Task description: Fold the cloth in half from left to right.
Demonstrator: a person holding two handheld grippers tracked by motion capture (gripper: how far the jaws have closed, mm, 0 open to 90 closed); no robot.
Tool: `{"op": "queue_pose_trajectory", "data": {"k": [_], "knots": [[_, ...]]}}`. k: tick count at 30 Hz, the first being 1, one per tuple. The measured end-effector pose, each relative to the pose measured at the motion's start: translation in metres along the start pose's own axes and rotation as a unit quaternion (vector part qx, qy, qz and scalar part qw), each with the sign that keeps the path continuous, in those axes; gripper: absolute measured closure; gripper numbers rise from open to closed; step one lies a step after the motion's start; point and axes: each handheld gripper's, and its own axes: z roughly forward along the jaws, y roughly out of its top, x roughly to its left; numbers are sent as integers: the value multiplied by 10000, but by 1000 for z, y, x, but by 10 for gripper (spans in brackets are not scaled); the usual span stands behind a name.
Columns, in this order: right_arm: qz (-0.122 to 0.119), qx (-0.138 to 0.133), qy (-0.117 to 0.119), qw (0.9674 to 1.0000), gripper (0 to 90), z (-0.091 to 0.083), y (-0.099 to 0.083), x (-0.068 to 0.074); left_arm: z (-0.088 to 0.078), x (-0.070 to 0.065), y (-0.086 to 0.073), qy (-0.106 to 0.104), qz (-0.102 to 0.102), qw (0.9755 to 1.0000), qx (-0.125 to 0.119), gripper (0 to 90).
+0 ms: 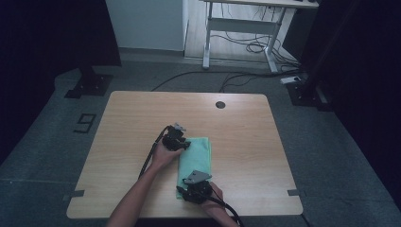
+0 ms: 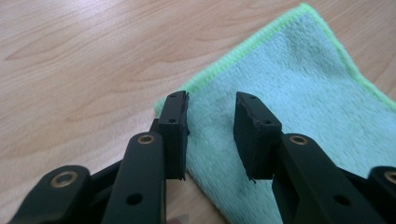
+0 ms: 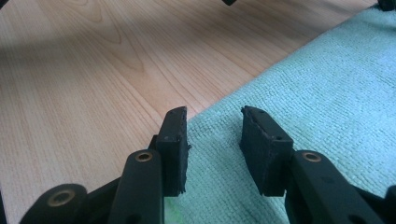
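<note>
A folded light-green cloth lies on the wooden table, near its front middle. My left gripper hovers at the cloth's far left corner. In the left gripper view, that gripper stands open, its jaws straddling the corner of the cloth with nothing pinched. My right gripper is at the cloth's near left corner. Seen in the right gripper view, this gripper is also open, its jaws apart over the left edge of the cloth, with bare wood to their left.
A round dark cable hole sits near the table's far edge. Behind the table, on the floor, are a white desk frame with loose cables and two black stand bases. Wood lies bare to both sides of the cloth.
</note>
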Motion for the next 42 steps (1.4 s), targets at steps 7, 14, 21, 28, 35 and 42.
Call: {"op": "queue_pose_trajectory", "data": {"k": [7, 14, 21, 28, 35, 42], "knots": [[19, -3, -5, 10000, 607, 1, 1, 0, 1, 7, 1, -160, -142, 9997, -72, 660], [123, -175, 11, 9998, 570, -7, 2, -9, -21, 1, 2, -134, -1, 9995, -282, 610], [331, -334, -347, 9983, 552, -21, 9, -40, -38, 4, -2, -117, -105, 9991, -404, 581], [607, -238, -665, 9957, 533, -19, 11, -79, -42, 9, -10, -85, -193, 9990, -399, 552], [805, -349, -776, 9931, 518, -18, 16, -104, -42, 13, -14, -79, -284, 9987, -424, 544], [911, -349, -922, 9910, 513, -14, 16, -120, -40, 12, -15, -107, -251, 9988, -395, 554]]}}
